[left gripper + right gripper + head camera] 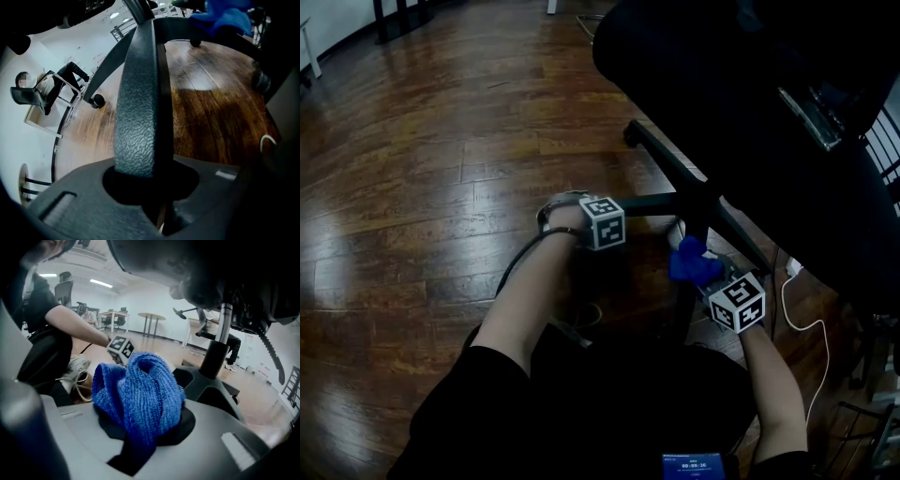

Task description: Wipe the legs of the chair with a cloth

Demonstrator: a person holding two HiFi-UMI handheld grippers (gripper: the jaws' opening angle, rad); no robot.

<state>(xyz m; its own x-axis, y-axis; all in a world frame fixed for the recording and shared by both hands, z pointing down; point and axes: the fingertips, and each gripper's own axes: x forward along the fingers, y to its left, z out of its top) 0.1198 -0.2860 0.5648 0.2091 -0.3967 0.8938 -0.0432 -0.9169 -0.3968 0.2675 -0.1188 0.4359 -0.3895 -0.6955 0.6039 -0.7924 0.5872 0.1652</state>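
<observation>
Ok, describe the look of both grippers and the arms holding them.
The left gripper and right gripper have matt grey moulded bodies. Each carries a white cube printed with black square markers, left cube and right cube. A dark cable trails from the left one. Forearms bare; black sleeves.

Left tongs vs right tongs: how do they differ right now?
Load: the left tongs clamp a black textured plastic chair leg; the right tongs clamp a bunched blue knitted cloth.
Place: in the head view the left tongs sit out along that leg, while the right tongs are nearer the chair's central column.
Shared: both are closed on something, low by the chair base.
</observation>
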